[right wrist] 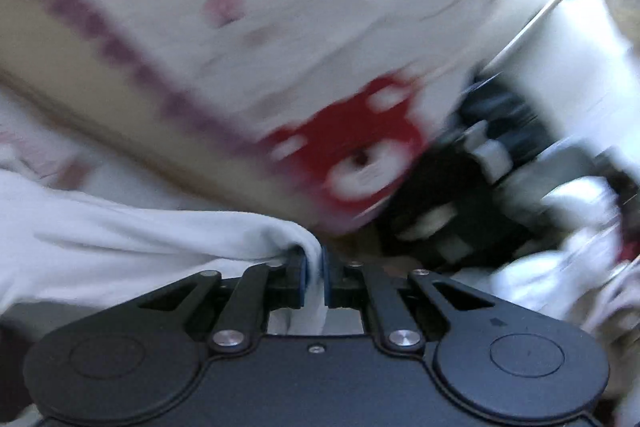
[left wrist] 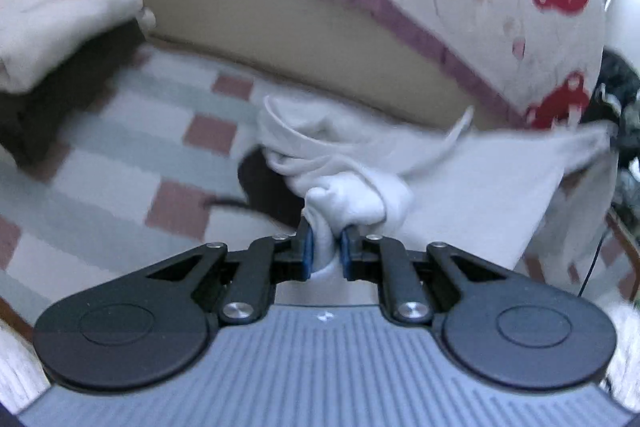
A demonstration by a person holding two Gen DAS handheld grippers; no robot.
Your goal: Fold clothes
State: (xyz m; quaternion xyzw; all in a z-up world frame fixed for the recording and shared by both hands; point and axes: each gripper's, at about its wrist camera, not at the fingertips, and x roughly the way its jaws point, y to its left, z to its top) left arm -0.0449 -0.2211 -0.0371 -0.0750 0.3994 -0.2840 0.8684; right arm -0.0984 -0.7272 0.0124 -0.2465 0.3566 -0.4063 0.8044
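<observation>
While both views were pretty blurry, we had the left gripper [left wrist: 326,245] pinched tight on a bunched wad of the white garment [left wrist: 460,179], and our right gripper [right wrist: 314,267] clamped on its other edge, hanging over the checkered mat [left wrist: 120,163].

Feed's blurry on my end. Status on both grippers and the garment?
Left gripper shut on white garment, bunched. Right gripper shut on its other edge. Garment hangs between them above checkered floor. Nothing in the way.
</observation>
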